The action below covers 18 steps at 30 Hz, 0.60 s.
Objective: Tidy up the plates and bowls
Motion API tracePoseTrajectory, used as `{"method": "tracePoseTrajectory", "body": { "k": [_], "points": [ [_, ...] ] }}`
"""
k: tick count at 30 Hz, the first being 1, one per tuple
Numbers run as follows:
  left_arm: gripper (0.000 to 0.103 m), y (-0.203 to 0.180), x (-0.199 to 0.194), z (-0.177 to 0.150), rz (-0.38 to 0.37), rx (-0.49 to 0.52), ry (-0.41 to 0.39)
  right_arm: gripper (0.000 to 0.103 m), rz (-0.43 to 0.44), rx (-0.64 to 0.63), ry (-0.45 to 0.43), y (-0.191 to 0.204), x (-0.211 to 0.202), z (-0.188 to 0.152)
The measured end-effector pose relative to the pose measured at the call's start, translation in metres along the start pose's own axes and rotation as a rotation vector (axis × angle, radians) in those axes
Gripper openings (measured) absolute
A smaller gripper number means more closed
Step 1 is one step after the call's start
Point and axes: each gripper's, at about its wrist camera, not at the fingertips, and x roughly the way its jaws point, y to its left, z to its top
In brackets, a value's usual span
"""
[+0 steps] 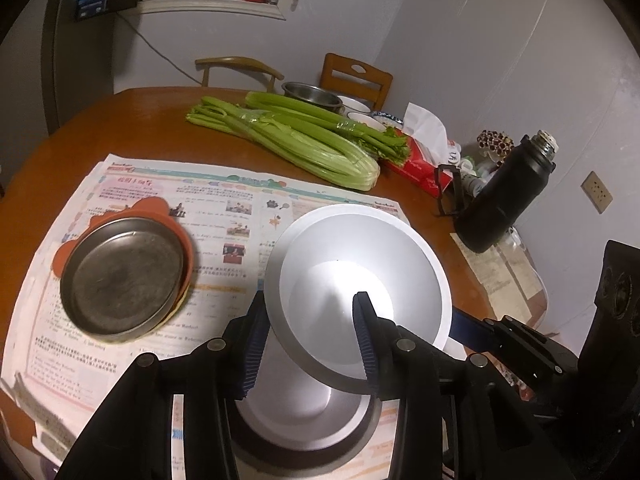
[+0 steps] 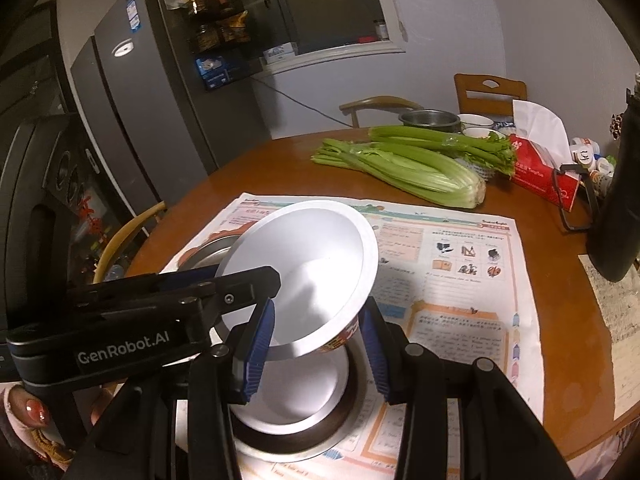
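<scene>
Both grippers lift white paper noodle bowl [image 1: 360,280] off metal bowl [image 1: 304,436]: left gripper [image 1: 312,344] pinches its rim, right gripper [image 2: 320,352] its base; next, a stacking spot nr round steel plate [image 1: 124,276].

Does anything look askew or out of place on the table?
Yes: the white bowl is held steeply tilted over the stacked bowls, gripped at its rim by both grippers. Celery lies loose on the table.
</scene>
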Motion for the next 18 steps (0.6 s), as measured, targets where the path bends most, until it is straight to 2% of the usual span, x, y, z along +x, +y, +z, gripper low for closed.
{"method": "tracePoseTrajectory", "body": {
  "k": [8,18],
  "points": [
    [0.043,0.002,-0.012,-0.017,0.025,0.009,-0.007,0.045,0.018,-0.014,0.02,0.011,-0.004,-0.013],
    [0.043,0.009,-0.006,-0.035,0.035,0.004,0.032,0.045,0.022,-0.032,0.07,0.016,0.003,-0.03]
  ]
}}
